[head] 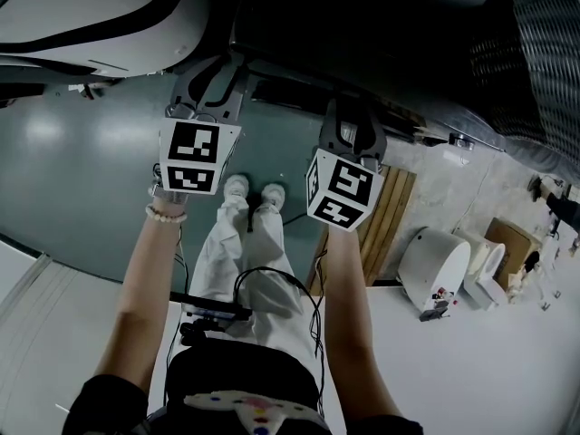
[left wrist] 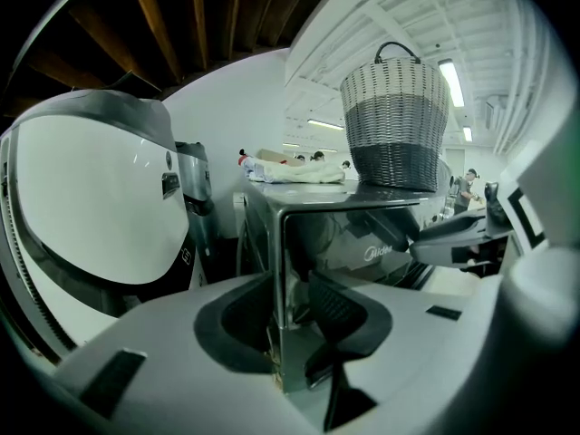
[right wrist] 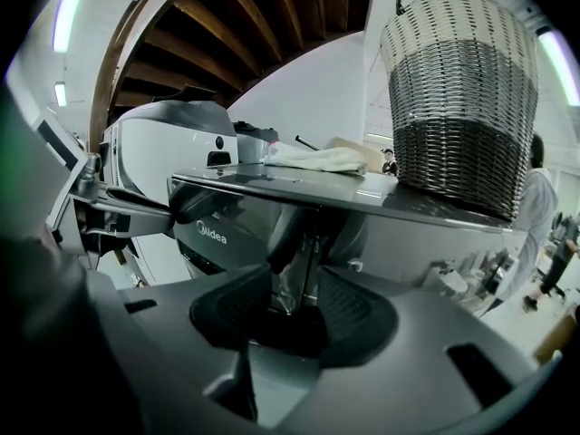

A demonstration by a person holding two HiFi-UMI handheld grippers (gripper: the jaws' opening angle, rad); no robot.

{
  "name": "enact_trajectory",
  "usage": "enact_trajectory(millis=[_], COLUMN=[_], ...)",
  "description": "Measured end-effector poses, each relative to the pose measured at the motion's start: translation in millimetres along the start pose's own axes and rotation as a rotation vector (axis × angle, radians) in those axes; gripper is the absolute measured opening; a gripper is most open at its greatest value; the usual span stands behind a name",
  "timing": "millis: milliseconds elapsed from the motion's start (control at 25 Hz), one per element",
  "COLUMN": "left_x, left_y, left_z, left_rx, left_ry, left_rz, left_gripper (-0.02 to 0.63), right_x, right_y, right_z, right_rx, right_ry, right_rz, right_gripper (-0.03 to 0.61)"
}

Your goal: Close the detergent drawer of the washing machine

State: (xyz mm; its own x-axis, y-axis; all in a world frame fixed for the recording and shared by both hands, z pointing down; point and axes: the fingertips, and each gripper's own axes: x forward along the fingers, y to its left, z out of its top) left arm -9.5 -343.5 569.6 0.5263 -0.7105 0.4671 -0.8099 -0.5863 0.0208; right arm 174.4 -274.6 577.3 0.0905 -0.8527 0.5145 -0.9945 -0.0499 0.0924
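looking down over the person's arms, the left gripper [head: 208, 80] and right gripper [head: 355, 125] both reach to the dark washing machine [head: 381, 34], whose front is lost in shadow from there. the gripper views fill that in. a woven basket [right wrist: 462, 89] and a pale cloth [right wrist: 313, 159] sit on the lid. the detergent drawer [right wrist: 217, 234] is the glossy strip with the brand mark just under the top edge, toward the left gripper's side; whether it sits flush i cannot tell. the left gripper's jaws are spread, with the machine's chrome front corner [left wrist: 283, 315] standing between them. the right gripper's jaws are spread too, with a narrow shiny upright edge of the front between its pads [right wrist: 355, 308]. a white rounded machine [left wrist: 91, 198] stands just beside, seen only from the left gripper view.
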Motion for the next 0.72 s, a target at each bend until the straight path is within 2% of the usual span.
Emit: enact_trajectory(millis=[80, 240, 360, 440, 600, 720], left_x=[-1, -5, -14, -22, -39, -53], left_y=[0, -4, -11, -17, -29, -36], left_z=[-1, -6, -4, -1, 5, 10], left_rx=[-0.007, -0.071, -0.058, -0.041, -0.005, -0.005], left_ry=[0.007, 0.021, 0.013, 0.000, -0.001, -0.004], left_rz=[-0.011, -0.042, -0.050, -0.059, -0.091, -0.102], left_gripper=[0.121, 0.119, 0.094, 0.065, 0.011, 0.011], right_x=[-1, -4, -12, -20, -35, -48], right_y=[1, 5, 5, 9, 23, 29], right_z=[0, 2, 5, 8, 10, 13], right_rx=[0.009, 0.013, -0.018, -0.038, -0.039, -0.052], right_ry=[-0.010, -0.021, -0.031, -0.038, -0.035, -0.038], right_rz=[0.030, 0.091, 0.083, 0.081, 0.134, 0.159], right_gripper=[0.174, 0.186, 0.102, 0.008, 0.004, 0.004])
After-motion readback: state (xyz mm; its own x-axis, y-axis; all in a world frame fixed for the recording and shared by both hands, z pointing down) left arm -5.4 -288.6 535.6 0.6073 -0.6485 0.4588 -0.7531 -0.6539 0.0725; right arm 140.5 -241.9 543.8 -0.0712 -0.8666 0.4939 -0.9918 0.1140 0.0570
